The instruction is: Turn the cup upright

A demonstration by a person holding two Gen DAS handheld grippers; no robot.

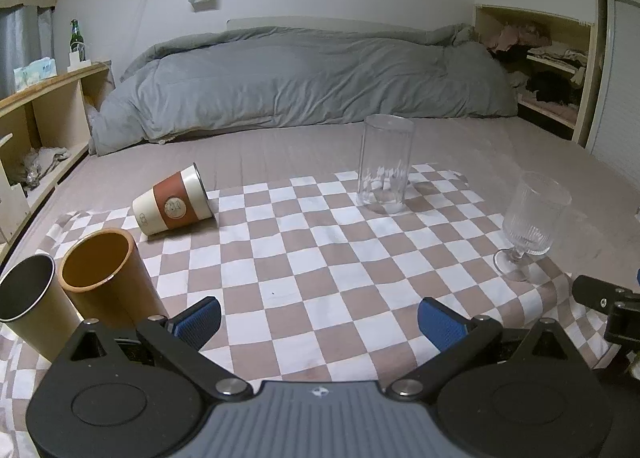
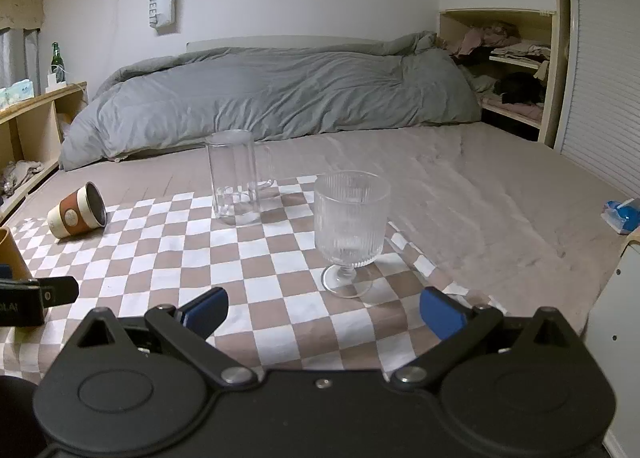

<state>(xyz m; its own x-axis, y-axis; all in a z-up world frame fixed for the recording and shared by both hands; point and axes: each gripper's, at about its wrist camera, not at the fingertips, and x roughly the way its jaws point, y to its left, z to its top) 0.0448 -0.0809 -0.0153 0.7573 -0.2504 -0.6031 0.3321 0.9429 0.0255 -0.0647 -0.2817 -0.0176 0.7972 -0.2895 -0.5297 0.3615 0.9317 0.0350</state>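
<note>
A brown-and-cream cup [image 1: 175, 205] lies on its side on the checkered cloth [image 1: 320, 258], far left, well ahead of the left gripper [image 1: 319, 322]. Both it and the right gripper [image 2: 324, 312] have their jaws spread, holding nothing.

Cream cup [image 1: 175, 205] with rust band; tan-and-white checkered cloth [image 1: 320, 258]; grey duvet [image 1: 304, 77].

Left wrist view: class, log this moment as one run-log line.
orange-banded cup: on its side, untouched | left tongs: open, empty | right tongs: open, empty | flip: not begun
</note>
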